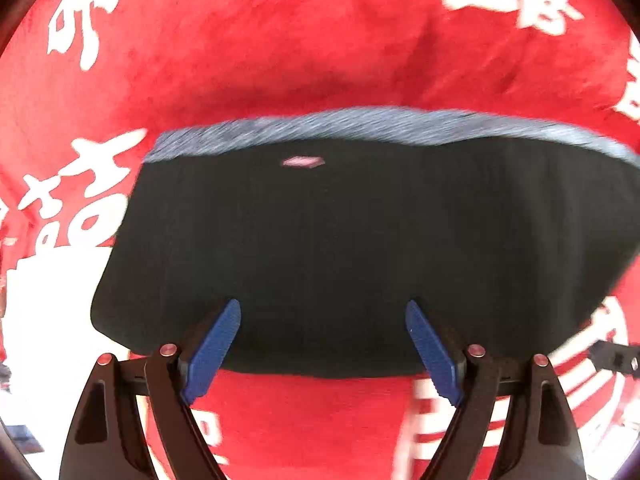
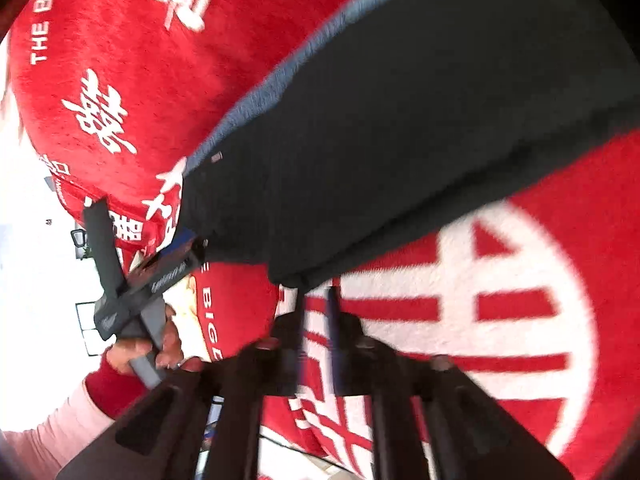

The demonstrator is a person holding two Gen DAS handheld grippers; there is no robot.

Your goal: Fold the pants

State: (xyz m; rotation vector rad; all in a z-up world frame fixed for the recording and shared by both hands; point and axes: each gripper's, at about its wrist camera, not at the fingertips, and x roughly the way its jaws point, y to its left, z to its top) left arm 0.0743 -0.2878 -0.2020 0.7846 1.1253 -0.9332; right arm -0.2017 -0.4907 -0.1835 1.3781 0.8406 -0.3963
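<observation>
The black pants point(image 1: 320, 248) lie folded on a red blanket, with a grey-blue waistband point(image 1: 360, 126) along the far edge and a small pink tag point(image 1: 302, 162). My left gripper point(image 1: 322, 316) is open, its blue pads point(image 1: 212, 352) spread just above the near edge of the pants, holding nothing. In the right wrist view the pants point(image 2: 400, 140) run diagonally. My right gripper point(image 2: 316, 296) is blurred, its fingers nearly together right below a corner of the pants; whether it pinches cloth is unclear. The left gripper point(image 2: 176, 256) shows there, held by a hand.
The red blanket point(image 1: 280, 40) with white characters covers the whole surface under the pants. A large white round emblem point(image 2: 500, 300) lies beside the right gripper. A bright white area point(image 2: 36, 240) lies beyond the blanket's left edge.
</observation>
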